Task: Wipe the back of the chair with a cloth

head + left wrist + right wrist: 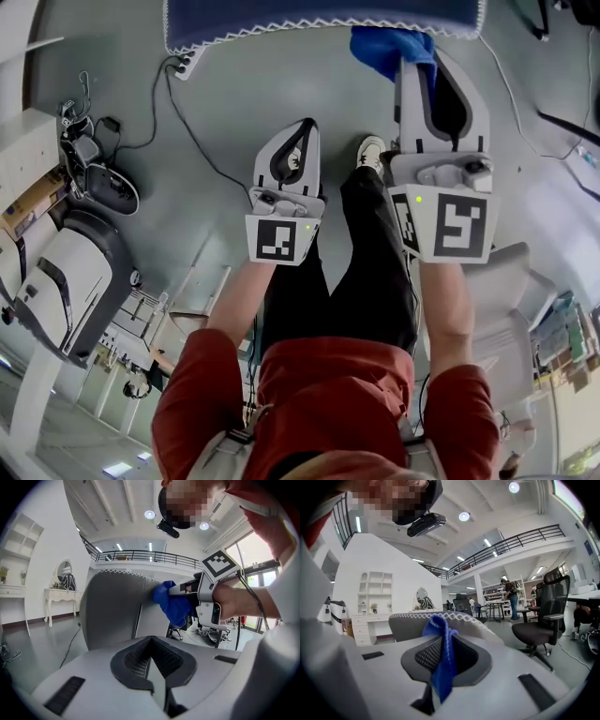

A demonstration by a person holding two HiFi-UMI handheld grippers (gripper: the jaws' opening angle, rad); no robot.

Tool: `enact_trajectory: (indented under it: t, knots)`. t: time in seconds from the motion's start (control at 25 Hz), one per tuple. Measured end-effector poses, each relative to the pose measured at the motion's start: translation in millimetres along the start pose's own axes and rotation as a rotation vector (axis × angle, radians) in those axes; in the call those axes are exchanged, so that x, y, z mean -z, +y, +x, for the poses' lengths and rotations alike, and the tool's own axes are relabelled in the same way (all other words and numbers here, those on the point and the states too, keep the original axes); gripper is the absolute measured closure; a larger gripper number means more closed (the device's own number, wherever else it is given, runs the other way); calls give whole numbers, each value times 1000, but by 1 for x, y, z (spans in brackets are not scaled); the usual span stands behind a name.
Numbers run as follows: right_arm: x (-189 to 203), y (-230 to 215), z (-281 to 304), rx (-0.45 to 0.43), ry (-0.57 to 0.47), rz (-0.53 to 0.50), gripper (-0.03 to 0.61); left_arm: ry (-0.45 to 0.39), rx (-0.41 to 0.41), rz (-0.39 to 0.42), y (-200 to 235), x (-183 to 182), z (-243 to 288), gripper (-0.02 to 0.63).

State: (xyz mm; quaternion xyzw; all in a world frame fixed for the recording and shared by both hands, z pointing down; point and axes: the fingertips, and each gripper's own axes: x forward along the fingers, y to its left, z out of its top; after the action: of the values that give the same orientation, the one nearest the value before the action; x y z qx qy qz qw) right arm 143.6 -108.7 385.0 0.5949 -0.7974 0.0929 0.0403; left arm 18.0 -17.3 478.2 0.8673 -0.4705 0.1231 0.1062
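Note:
The chair back [319, 21] shows as a dark edge with white zigzag trim at the top of the head view. My right gripper [417, 58] is shut on a blue cloth [386, 47], which hangs just below that edge. In the right gripper view the cloth [443, 663] drapes between the jaws, with the chair back [410, 623] close behind. My left gripper [302, 129] hangs lower and to the left, shut and holding nothing. From the left gripper view I see the grey chair back [115, 609], the cloth [171, 604] against its right side, and the right gripper [206, 595].
A white and black machine [66, 272] stands at the left, with cables [187, 127] and a power strip [183, 64] on the grey floor. The person's legs and a shoe [370, 150] are below the grippers. A black office chair [543, 620] stands at the right.

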Motion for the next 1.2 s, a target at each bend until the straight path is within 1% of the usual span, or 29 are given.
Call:
enact_trajectory:
  t: [0.16,0.28,0.52,0.72,0.8,0.92,1.08,1.2]
  knots:
    - [3,-48,-15,73,11,35,529,-19,13,4,-21,-13,12,600]
    - [5,-68,-23,112,21,43,529,-30,23,6,-35,-18,20,600]
    - [4,-70,-24,105,21,69,529,-39,28,6,-45,-28,25,600]
    - [2,-70,-39,111,23,90,529,-58,16,7,-48,-49,19,600]
    - [-3,-64,-48,117,29,95,529,-64,8,0,-45,-64,10,600]
    - [-21,-50,-57,122,37,103,529,-76,-10,-9,-32,-96,-5,600]
    - [-45,-32,-73,129,55,146,529,-63,-52,-35,-20,-141,-25,600]
    - [-65,-21,-84,115,79,136,529,-66,-85,-50,-14,-176,-40,600]
